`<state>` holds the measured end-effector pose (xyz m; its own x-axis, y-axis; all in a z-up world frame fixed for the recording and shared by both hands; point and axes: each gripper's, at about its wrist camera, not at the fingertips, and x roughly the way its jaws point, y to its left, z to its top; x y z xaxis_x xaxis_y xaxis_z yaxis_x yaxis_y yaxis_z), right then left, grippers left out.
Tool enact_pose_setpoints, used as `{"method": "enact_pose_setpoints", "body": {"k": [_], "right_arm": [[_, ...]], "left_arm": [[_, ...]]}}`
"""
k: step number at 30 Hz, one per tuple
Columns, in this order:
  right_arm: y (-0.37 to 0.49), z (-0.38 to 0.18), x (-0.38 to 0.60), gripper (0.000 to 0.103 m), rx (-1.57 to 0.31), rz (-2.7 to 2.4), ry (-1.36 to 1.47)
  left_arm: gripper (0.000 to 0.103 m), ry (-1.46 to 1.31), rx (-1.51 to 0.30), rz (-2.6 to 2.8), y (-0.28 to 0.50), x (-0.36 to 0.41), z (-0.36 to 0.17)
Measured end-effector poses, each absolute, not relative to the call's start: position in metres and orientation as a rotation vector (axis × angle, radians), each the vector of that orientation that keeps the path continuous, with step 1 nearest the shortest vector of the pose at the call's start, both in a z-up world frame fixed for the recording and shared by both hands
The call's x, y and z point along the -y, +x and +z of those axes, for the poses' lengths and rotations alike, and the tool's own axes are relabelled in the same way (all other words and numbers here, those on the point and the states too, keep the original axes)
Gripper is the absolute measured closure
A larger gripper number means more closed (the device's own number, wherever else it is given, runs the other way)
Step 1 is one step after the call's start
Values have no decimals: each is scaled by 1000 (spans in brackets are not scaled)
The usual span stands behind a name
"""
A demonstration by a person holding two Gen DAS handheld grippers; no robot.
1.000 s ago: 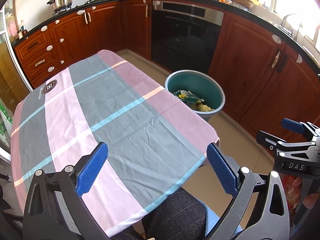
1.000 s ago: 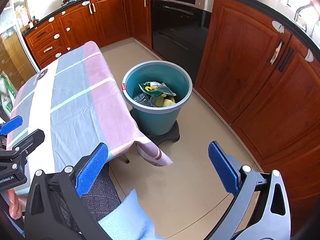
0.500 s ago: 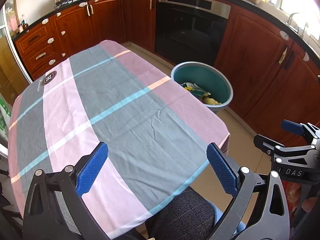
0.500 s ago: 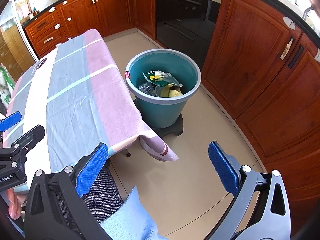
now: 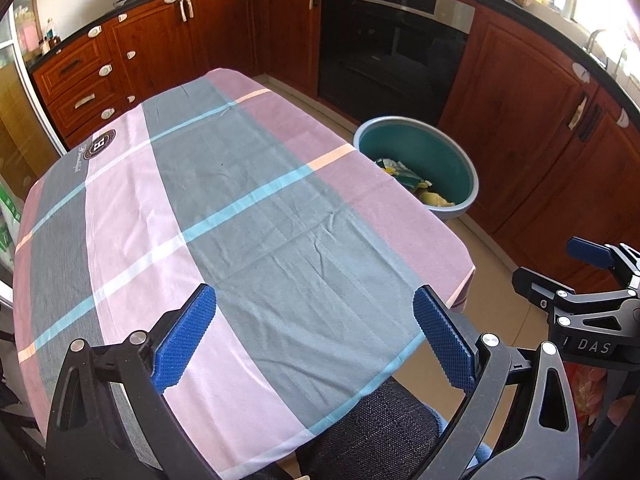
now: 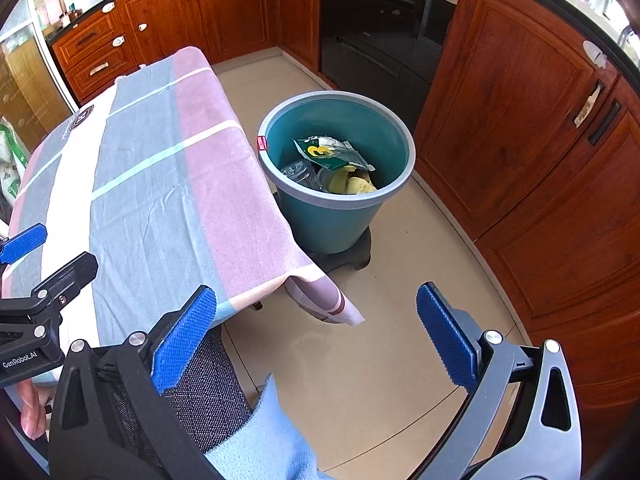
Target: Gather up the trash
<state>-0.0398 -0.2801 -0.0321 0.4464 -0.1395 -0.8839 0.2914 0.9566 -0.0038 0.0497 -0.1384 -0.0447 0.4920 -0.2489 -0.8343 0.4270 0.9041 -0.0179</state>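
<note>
A teal trash bucket (image 6: 340,208) stands on the floor beside the table's right edge; it also shows in the left wrist view (image 5: 460,168). Inside it lie a green wrapper (image 6: 328,154), a clear plastic piece (image 6: 298,174) and yellow peels (image 6: 352,184). My left gripper (image 5: 316,336) is open and empty above the near part of the table. My right gripper (image 6: 316,336) is open and empty above the floor, short of the bucket. No trash shows on the striped tablecloth (image 5: 240,216).
Red-brown kitchen cabinets (image 6: 520,120) and a black oven (image 6: 380,32) line the far and right sides. The bucket stands on a dark base (image 6: 344,260). A dark grey chair seat (image 5: 380,432) is under me. Tiled floor (image 6: 400,320) lies between table and cabinets.
Both grippers have drawn back and tilted slightly, so the table and bucket sit a little farther up and right in view. Both stay open and empty.
</note>
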Motion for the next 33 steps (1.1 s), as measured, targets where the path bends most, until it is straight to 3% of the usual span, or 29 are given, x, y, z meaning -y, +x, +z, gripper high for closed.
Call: {"method": "enact_pose_setpoints", "body": {"k": [33], "right_arm": [[-36, -35, 277, 7, -1084, -258, 146]], "left_arm": [[4, 209, -969, -413, 48, 138, -44]]}}
